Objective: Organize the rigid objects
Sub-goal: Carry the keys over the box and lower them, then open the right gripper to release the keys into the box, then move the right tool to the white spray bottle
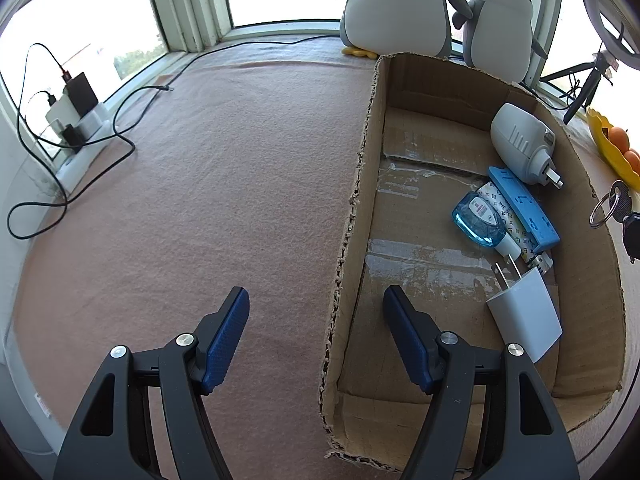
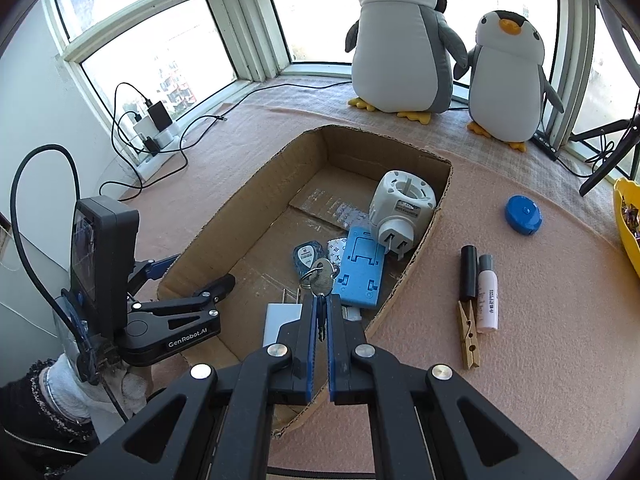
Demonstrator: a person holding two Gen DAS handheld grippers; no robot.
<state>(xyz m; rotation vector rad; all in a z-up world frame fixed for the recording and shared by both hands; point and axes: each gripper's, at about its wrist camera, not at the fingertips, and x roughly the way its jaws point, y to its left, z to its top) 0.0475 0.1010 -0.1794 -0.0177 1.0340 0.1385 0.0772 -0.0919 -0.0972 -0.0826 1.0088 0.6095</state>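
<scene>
A cardboard box (image 2: 256, 196) (image 1: 360, 184) lies on the pink cloth. It holds a white plug adapter (image 2: 400, 208) (image 1: 520, 144), a blue plastic stand (image 2: 360, 268) (image 1: 524, 208), a blue liquid bottle (image 1: 478, 220) (image 2: 306, 256) and a white charger (image 1: 524, 320) (image 2: 280, 316). My right gripper (image 2: 320, 312) is shut on a key with a ring (image 2: 322, 276), held above the box; the key also shows at the right edge of the left wrist view (image 1: 622, 210). My left gripper (image 1: 316, 300) is open and empty, straddling the box's left wall.
Right of the box lie a blue round tape measure (image 2: 523, 214), a black tube (image 2: 468, 272), a pink-white bottle (image 2: 487, 296) and a wooden clothespin (image 2: 469, 334). Two plush penguins (image 2: 404, 40) stand at the back. A power strip with cables (image 2: 156, 136) is at the left, a yellow bowl (image 2: 626, 220) at the right.
</scene>
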